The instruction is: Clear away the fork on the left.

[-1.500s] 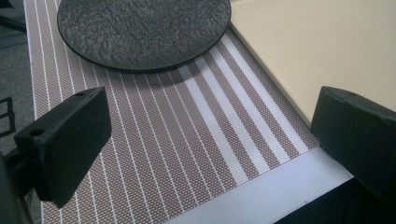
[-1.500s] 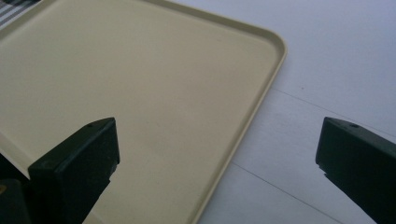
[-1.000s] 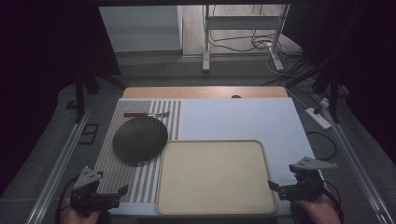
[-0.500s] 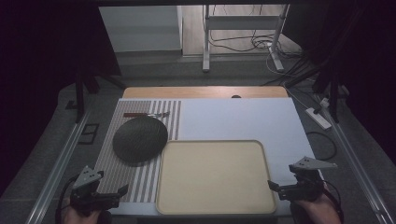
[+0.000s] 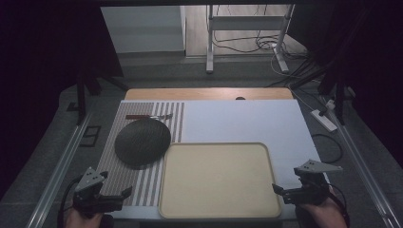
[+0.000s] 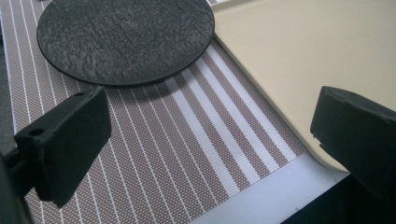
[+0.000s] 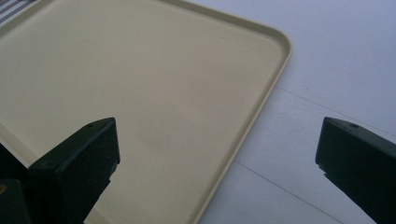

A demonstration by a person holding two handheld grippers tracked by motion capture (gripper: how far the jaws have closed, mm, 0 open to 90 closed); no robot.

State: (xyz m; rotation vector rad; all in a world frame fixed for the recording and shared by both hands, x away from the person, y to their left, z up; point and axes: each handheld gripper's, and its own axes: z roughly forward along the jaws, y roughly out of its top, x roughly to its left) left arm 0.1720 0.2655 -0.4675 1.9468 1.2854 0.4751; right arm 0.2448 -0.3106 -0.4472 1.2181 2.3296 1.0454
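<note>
1. Tray [image 5: 218, 178], beige, square with rounded corners and a low raised rim; bare inside. Lies flat at the near middle of the table, its left edge over the striped placemat. Landmark for all entries below.
2. Right gripper [image 5: 284, 192], held in a hand at the tray's near right corner, just beside the rim. Jaws spread wide, holding nothing. In the right gripper view the tray's rim [image 7: 261, 116] runs up between the two jaws; the left jaw stands over the tray's floor, the right jaw over bare tabletop.
3. Left gripper [image 5: 124, 194], held in a hand near the tray's near left corner, apart from it. Jaws spread wide, holding nothing. In the left gripper view the tray's edge [image 6: 261, 88] passes under the right jaw; the left jaw stands over the placemat [image 6: 187, 140].
4. Plate [image 5: 142, 142], dark, round, rough-surfaced; on the placemat, just left of the tray's far left corner, overlapping its rim.
5. Fork [image 5: 148, 116], reddish handle; beyond the plate, well apart from the tray.
6. Table [image 5: 242, 121], pale surface, behind and right of the tray.
</note>
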